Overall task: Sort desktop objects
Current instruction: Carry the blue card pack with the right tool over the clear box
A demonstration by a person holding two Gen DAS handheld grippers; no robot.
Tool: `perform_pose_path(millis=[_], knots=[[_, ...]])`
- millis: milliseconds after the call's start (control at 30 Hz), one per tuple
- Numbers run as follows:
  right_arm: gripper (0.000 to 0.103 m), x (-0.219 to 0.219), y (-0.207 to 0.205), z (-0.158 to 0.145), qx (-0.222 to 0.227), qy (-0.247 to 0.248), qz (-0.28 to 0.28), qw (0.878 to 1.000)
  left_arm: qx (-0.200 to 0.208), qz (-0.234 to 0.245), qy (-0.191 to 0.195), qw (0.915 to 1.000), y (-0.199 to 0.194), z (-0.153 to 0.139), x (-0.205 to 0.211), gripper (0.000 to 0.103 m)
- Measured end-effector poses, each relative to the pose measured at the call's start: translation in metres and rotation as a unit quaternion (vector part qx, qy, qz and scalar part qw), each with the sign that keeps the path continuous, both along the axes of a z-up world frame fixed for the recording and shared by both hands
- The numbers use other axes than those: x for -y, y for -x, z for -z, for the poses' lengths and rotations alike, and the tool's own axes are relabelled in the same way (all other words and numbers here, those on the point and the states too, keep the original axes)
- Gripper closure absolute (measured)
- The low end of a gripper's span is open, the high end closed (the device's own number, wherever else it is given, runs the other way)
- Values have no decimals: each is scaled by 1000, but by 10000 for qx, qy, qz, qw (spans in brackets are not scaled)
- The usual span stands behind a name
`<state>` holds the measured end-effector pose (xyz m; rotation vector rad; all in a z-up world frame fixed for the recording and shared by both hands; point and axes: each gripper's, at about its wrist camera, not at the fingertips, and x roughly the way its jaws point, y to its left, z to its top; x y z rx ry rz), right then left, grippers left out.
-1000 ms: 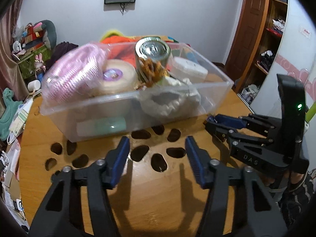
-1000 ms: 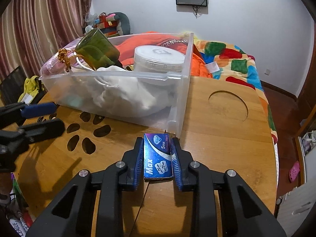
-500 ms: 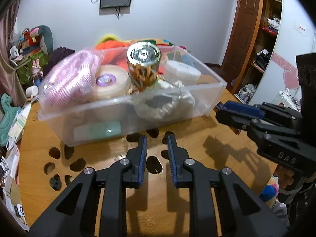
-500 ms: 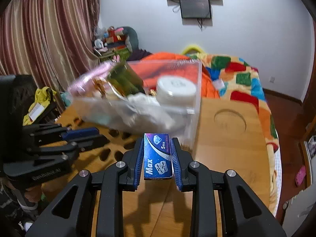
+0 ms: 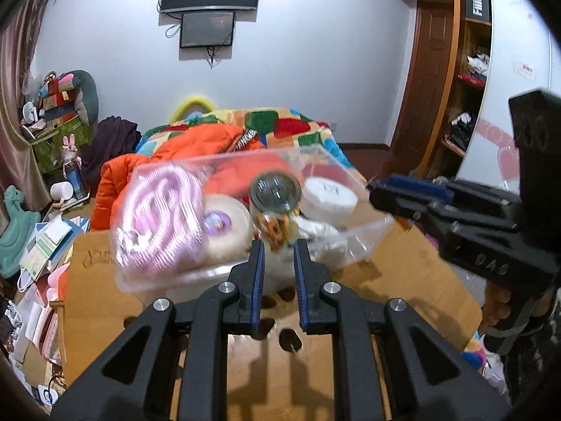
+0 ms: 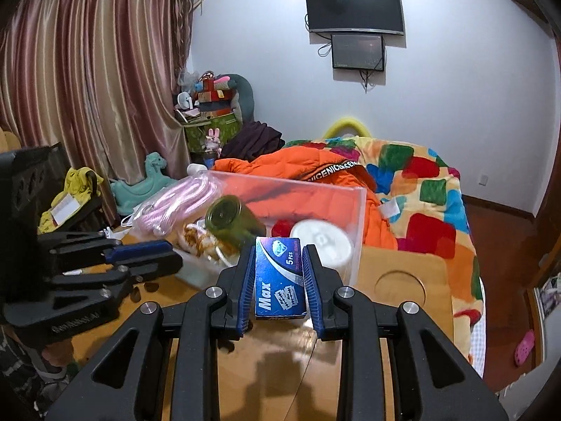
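Observation:
My right gripper (image 6: 278, 256) is shut on a blue "Max" razor-blade box (image 6: 278, 277) and holds it above the wooden table (image 6: 396, 319), just short of the clear plastic bin (image 6: 357, 231). The bin holds a pink coiled rope (image 5: 157, 221), a green glass jar (image 6: 231, 221), a white round tub (image 6: 326, 242) and a tape roll (image 5: 224, 224). My left gripper (image 5: 278, 256) is nearly closed and empty, raised in front of the bin (image 5: 368, 235). The right gripper also shows in the left wrist view (image 5: 403, 189), and the left gripper shows in the right wrist view (image 6: 168, 256).
A bed with an orange jacket (image 6: 298, 168) and a colourful blanket (image 6: 427, 189) lies behind the table. The table has paw-shaped cut-outs (image 5: 289, 340) and a round recess (image 6: 399, 284). Clutter and toys (image 5: 31, 245) lie on the floor at the left.
Both grippers have risen well above the table. The left gripper went from open to nearly closed. The right gripper kept hold of the blue box.

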<state>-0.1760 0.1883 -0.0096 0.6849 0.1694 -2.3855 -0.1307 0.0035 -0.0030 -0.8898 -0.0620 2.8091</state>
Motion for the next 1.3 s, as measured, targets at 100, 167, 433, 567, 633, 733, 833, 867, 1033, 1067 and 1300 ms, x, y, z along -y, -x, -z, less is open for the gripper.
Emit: perform_pose_path(millis=[100, 167, 433, 567, 633, 733, 833, 867, 1033, 1067, 1300], knots=[[79, 6, 8, -1, 12, -7, -31, 10000, -114, -9, -8, 9999, 6, -10, 6, 87], [79, 10, 15, -2, 17, -36, -35, 10000, -201, -30, 28, 9998, 10, -16, 9, 87], [79, 27, 41, -5, 73, -14, -97, 9999, -251, -97, 207, 9994, 37, -25, 15, 87], [79, 37, 57, -3, 148, -46, -44, 9999, -153, -78, 134, 9998, 50, -21, 18, 87], [79, 44, 66, 0, 234, -97, -14, 9997, -73, -95, 150, 9998, 60, -18, 20, 87], [79, 54, 75, 6, 309, -220, -27, 9993, 65, -117, 178, 9998, 69, -11, 24, 87], [79, 64, 80, 11, 297, -370, -73, 9988, 173, -161, 174, 9996, 74, -6, 27, 87], [79, 67, 81, 12, 274, -420, -87, 9987, 193, -192, 167, 9995, 74, -5, 28, 87], [78, 68, 85, 14, 252, -444, -88, 9987, 246, -180, 77, 9995, 74, -3, 33, 87], [78, 68, 85, 14, 230, -452, -94, 9987, 247, -170, 66, 9995, 74, -4, 33, 87], [65, 62, 84, 12, 305, -445, 22, 9985, 155, -122, 33, 9998, 70, -7, 30, 71]])
